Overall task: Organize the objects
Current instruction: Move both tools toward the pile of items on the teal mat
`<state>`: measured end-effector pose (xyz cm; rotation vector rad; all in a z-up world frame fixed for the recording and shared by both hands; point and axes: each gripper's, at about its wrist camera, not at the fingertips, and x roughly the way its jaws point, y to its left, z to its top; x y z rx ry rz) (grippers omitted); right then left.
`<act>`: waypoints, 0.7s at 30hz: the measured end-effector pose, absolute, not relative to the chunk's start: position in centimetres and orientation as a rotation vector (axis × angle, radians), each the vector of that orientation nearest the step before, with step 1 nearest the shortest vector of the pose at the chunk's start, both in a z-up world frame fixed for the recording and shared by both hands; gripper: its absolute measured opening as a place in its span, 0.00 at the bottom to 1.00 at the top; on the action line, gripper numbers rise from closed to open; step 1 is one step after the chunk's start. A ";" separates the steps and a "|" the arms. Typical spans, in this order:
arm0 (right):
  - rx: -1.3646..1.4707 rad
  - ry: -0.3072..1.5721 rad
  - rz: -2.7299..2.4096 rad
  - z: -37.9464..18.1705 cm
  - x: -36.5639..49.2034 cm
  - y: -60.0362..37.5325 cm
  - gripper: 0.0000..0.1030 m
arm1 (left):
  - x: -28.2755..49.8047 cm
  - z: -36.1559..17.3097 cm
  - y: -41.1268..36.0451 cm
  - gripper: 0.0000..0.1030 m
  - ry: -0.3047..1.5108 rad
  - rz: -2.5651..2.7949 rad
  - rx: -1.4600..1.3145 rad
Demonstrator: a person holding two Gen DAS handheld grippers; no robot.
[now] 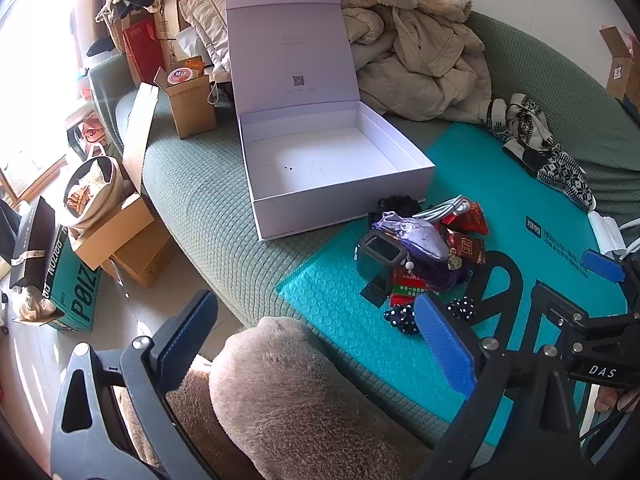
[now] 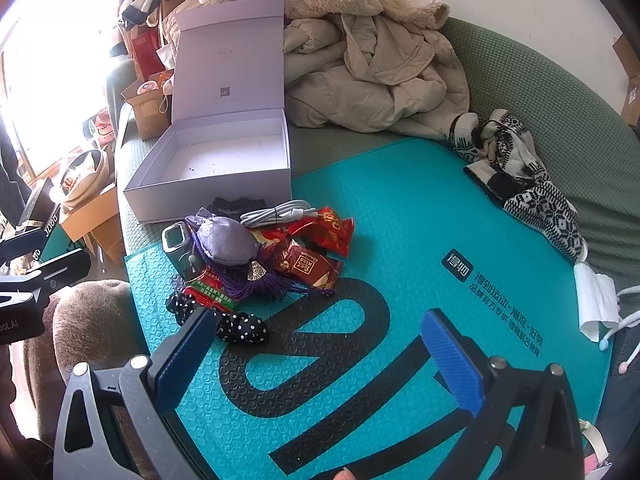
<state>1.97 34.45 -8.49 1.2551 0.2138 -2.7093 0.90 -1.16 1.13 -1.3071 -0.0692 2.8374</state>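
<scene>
An open white box [image 1: 320, 160] [image 2: 216, 164] with its lid up stands empty on the green sofa. In front of it, on a teal bubble mailer [image 2: 400, 240] [image 1: 500, 184], lies a pile: a purple pouch [image 2: 226, 240] [image 1: 416, 230], a small black device [image 2: 174, 242] [image 1: 376, 256], red packets [image 2: 320, 236] [image 1: 466, 236], a white cable [image 2: 276, 212] and a polka-dot bow [image 2: 240, 326] [image 1: 404, 314]. My left gripper [image 1: 316, 320] is open, below and left of the pile. My right gripper [image 2: 320, 340] is open over the mailer, just right of the bow.
A beige jacket [image 2: 372, 68] and a patterned knit [image 2: 528, 184] lie at the sofa's back and right. Cardboard boxes [image 1: 120, 232] and bags stand on the floor to the left. A brown plush cushion [image 1: 288, 392] sits under my left gripper.
</scene>
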 end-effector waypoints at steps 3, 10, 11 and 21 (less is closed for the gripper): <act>1.249 0.205 -2.713 -8.3 2.1 34.6 0.99 | 1.0 1.3 -1.1 0.96 -0.075 2.836 -1.304; 1.248 0.202 -2.719 -8.2 2.2 34.7 0.99 | 1.2 1.5 -1.1 0.96 -0.080 2.832 -1.301; 1.250 0.206 -2.719 -8.2 2.2 34.7 0.99 | 1.2 1.5 -1.1 0.96 -0.080 2.831 -1.300; 1.260 0.223 -2.728 -8.2 2.3 34.7 0.99 | 1.3 1.7 -1.0 0.96 -0.075 2.816 -1.299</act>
